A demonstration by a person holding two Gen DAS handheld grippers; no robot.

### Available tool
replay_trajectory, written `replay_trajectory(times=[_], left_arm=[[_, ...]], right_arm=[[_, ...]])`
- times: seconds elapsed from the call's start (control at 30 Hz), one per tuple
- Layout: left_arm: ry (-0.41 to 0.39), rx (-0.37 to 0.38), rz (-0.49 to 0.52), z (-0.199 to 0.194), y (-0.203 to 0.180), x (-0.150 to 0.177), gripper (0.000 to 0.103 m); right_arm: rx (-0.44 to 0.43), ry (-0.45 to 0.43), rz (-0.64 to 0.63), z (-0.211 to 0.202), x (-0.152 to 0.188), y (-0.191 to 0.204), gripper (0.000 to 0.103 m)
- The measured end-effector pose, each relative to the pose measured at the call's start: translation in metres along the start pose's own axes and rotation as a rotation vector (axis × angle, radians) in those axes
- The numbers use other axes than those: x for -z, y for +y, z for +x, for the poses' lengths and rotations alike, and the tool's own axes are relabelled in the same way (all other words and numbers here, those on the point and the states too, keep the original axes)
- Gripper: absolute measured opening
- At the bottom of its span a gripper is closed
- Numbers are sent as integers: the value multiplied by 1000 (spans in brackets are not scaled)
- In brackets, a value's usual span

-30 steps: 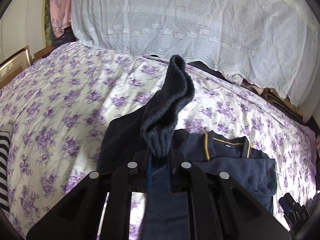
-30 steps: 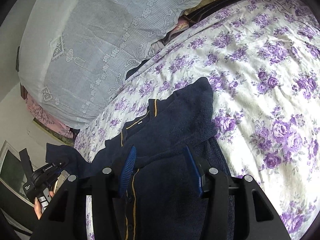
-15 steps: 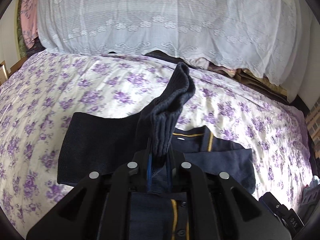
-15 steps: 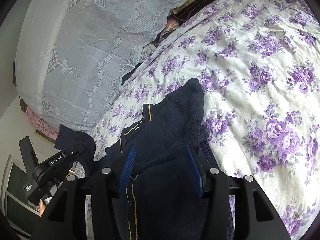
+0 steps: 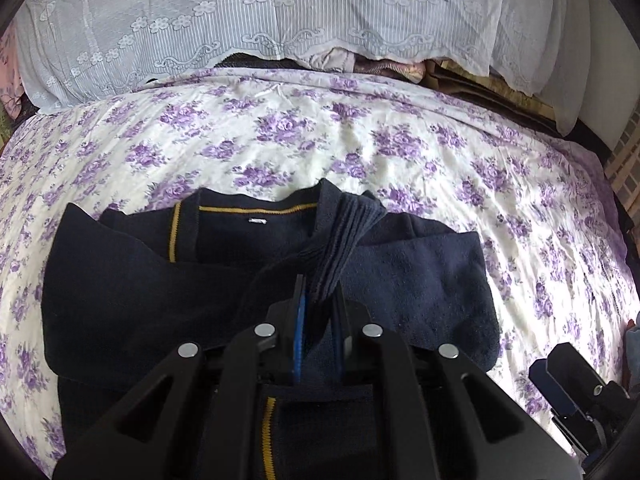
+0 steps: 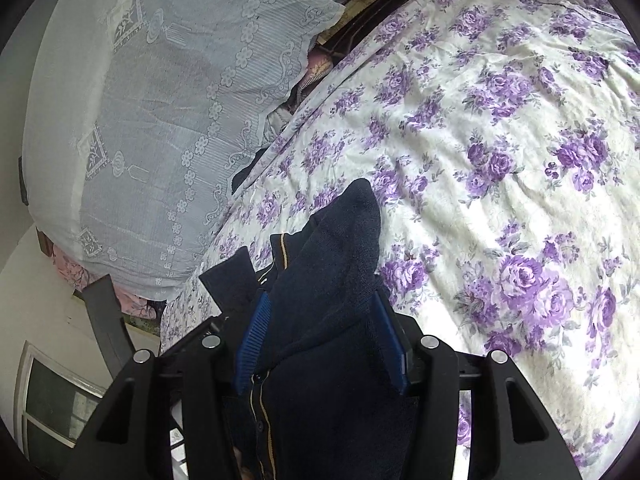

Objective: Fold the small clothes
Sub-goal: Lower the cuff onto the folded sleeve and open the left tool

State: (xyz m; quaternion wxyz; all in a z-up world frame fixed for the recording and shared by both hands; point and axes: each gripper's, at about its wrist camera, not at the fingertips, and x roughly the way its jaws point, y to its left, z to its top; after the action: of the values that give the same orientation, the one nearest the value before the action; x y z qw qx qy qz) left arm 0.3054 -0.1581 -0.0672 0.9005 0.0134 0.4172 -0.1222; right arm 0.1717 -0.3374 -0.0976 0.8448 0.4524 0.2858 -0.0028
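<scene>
Purple flowers cover the white bed sheet [image 5: 360, 148] on the bed, and a big white lace cloth [image 5: 260, 12] hangs over a pile at the back.

On the bed lies a small dark blue knit cardigan with thin yellow trim [image 5: 132, 296]. It is spread flat, with its neck [image 5: 256, 220] pointing away toward the lace cloth and its bottom end near the person. So its long way runs from near to far.

The left hand-held gripper [image 5: 319, 300] is pressed together on the ribbed cuff of a sleeve [image 5: 340, 240]. The cuff lies across the chest of the cardigan, just below the neck. The sleeve looks folded in over the body already.

The right hand-held gripper [image 6: 320, 328] is spread wide. Dark blue cloth sits between its two blue pads [image 6: 254, 328], but they are not squeezing it. I cannot tell if they touch it. This gripper sits over the right side of the cardigan, where a folded shoulder [image 6: 352, 224] sticks up.

I think the next move is to let go of the cuff so it stays flat. The left gripper is the near one for that, since the cuff is right at its tips. Then the bottom end, close to both grippers, could be folded up toward the neck.
</scene>
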Motion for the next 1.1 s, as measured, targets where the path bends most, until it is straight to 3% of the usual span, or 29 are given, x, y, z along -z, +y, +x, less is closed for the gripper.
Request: replay_trajectory(times=[0.2, 0.23, 0.3, 0.33, 0.4, 0.43, 0.6, 0.7, 0.8, 0.9, 1.1], left_arm=[[50, 6, 25, 19, -9, 11, 11], [61, 8, 31, 22, -11, 13, 15], [81, 33, 41, 25, -14, 16, 51], [73, 37, 50, 21, -15, 18, 60], [37, 18, 65, 8, -15, 19, 89], [15, 12, 81, -2, -14, 19, 93], [-73, -35, 98, -54, 29, 18, 99], [-127, -144, 29, -78, 86, 22, 99], [-122, -214, -106, -81, 147, 26, 99], [-98, -179, -251, -71, 197, 27, 99], [-2, -87, -418, -23, 251, 39, 99]], right_arm=[[3, -5, 16, 0, -2, -3, 54], [6, -4, 17, 1, -2, -4, 55], [7, 2, 17, 3, -2, -4, 55], [6, 6, 18, 4, -1, -5, 55], [-3, 12, 23, 5, -2, -6, 55], [-11, 13, 26, 6, -2, -6, 55], [-115, 33, 4, 6, -2, 3, 55], [-196, 95, -9, 12, 5, 14, 55], [-222, 162, -25, 24, 15, 25, 55], [-217, 198, -45, 38, 21, 37, 55], [-62, 258, -47, 88, 18, 50, 56]])
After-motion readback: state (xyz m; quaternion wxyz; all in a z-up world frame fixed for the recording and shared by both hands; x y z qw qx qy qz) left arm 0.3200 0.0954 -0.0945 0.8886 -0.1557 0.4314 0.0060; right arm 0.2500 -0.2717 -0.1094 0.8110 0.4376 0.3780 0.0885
